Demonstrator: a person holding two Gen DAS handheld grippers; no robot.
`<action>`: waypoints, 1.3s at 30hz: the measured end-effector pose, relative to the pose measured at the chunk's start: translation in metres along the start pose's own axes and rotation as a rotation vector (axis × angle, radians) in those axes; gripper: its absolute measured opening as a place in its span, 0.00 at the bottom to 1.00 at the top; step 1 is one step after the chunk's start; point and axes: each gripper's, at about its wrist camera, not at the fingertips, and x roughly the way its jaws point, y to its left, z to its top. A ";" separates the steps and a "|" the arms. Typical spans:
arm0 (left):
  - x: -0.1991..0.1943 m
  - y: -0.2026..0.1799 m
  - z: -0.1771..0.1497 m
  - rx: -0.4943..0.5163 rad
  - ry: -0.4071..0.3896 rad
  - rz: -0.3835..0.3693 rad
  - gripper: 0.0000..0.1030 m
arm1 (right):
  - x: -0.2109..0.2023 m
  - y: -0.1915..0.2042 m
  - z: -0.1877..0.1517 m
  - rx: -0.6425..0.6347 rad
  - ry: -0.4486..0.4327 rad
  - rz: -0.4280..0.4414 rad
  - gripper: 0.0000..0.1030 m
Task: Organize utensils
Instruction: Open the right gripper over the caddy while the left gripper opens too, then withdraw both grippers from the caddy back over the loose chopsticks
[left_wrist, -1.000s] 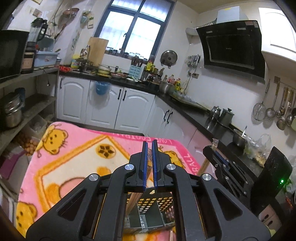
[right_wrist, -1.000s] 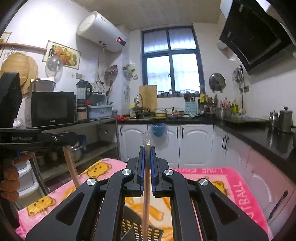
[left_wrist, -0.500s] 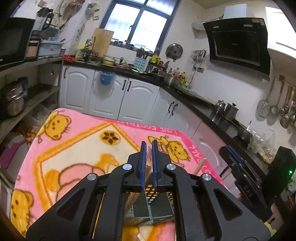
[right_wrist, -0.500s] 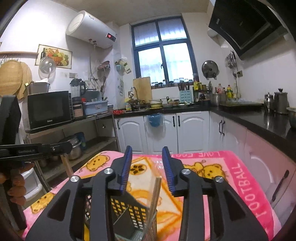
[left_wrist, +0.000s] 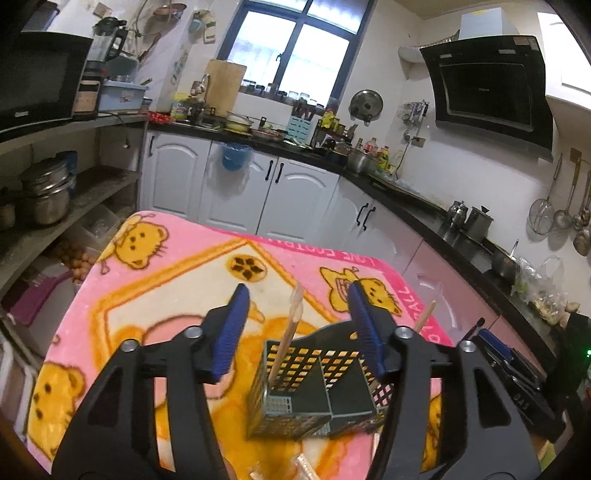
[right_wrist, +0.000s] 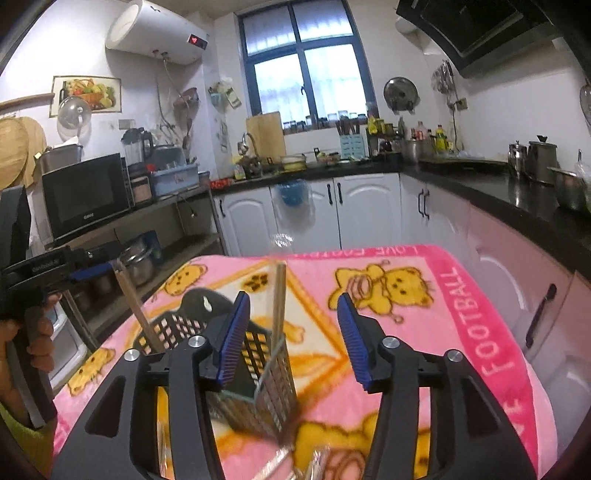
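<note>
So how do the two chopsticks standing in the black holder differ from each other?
In the right wrist view, the left chopstick leans away to the left, while the middle chopstick stands almost upright. The left chopstick sits at the far left end of the holder; the middle chopstick sits in the near corner compartment. Both are pale wooden sticks standing in the holder, tops poking well above its rim.

The right gripper (right_wrist: 293, 328) has just been opening — its blue pads flank, without touching, a wrapped chopstick pair (right_wrist: 279, 302) standing in the perforated utensil holder (right_wrist: 258, 354) on the pink blanket (right_wrist: 443, 314).
</note>
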 end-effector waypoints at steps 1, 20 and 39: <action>-0.002 0.000 -0.001 0.001 -0.002 0.001 0.58 | -0.003 -0.001 -0.002 0.004 0.009 -0.008 0.53; -0.048 -0.030 -0.043 0.082 -0.035 0.024 0.90 | -0.048 0.004 -0.029 -0.005 0.052 0.024 0.72; -0.071 -0.032 -0.088 0.067 0.011 0.036 0.90 | -0.081 0.019 -0.042 -0.047 0.049 0.044 0.78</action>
